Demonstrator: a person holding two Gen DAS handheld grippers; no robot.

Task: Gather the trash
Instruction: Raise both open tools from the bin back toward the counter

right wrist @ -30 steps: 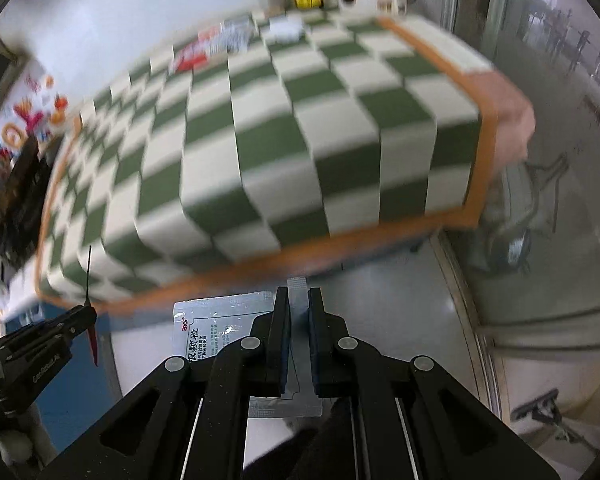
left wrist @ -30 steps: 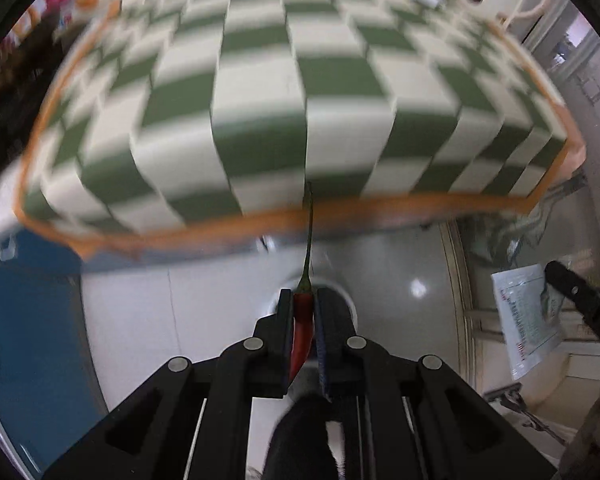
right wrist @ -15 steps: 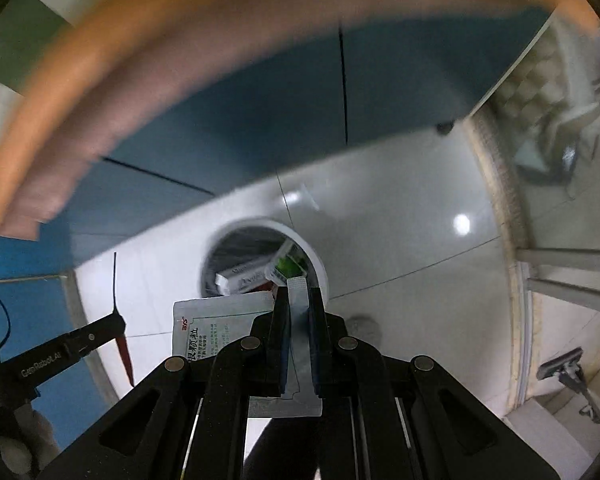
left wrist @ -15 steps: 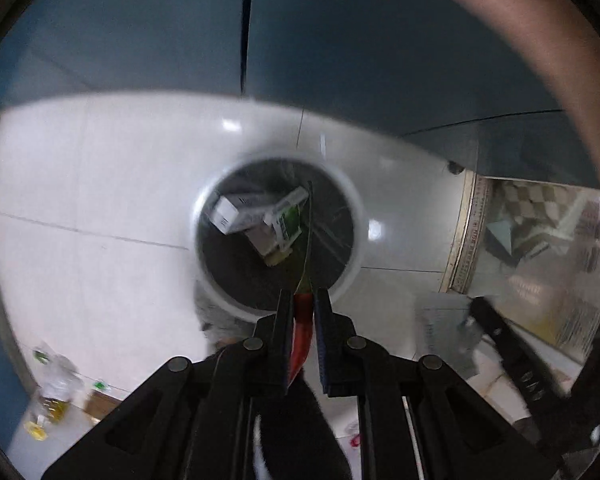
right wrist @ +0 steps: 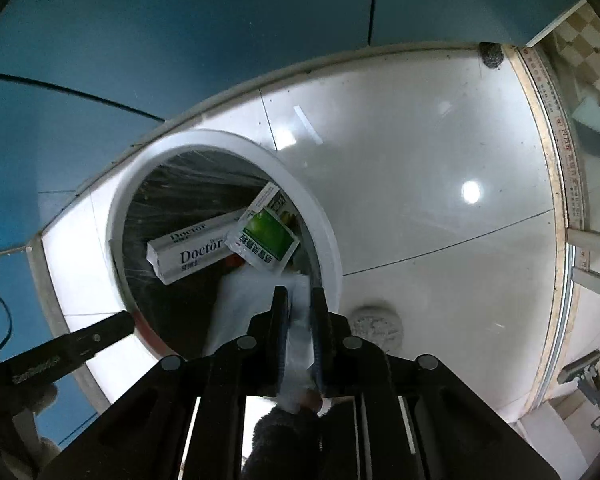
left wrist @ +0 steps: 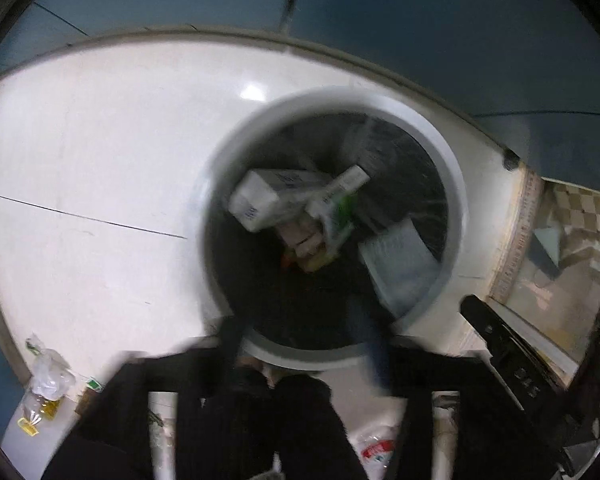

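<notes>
Change: half a second ago your left tool (left wrist: 304,346) pinched a red chili above the bin (right wrist: 324,220); now its fingers stand wide apart, motion-blurred, with nothing between them; judged, the chili has been dropped in.
Chili: not clearly seen; a red speck (left wrist: 286,258) under the packets may be it, too small to tell.
White sachet (right wrist: 252,300): as before, caught between the fingers of your right tool (right wrist: 299,300), which stand at a narrow gap; its free part hangs blurred over the bin mouth, inside the rim; judged, its release is due next.
Meaning for the task: one piece delivered, one poised; both tools are over the target.
Bin contents, counted: one long white box (right wrist: 188,254) marked "Doctor"; one green-and-white packet (right wrist: 266,240) lying on it; one further carton (right wrist: 269,197) behind; smaller scraps beneath, uncountable.
Bin: one, round, white-rimmed, lined with clear film; it stands on the pale tiled floor (right wrist: 440,184) near the blue wall (right wrist: 180,20).
Tools: two.
Floor litter: two crumpled clear bags, one (left wrist: 46,380) at left, one (left wrist: 374,446) below your left tool.
</notes>
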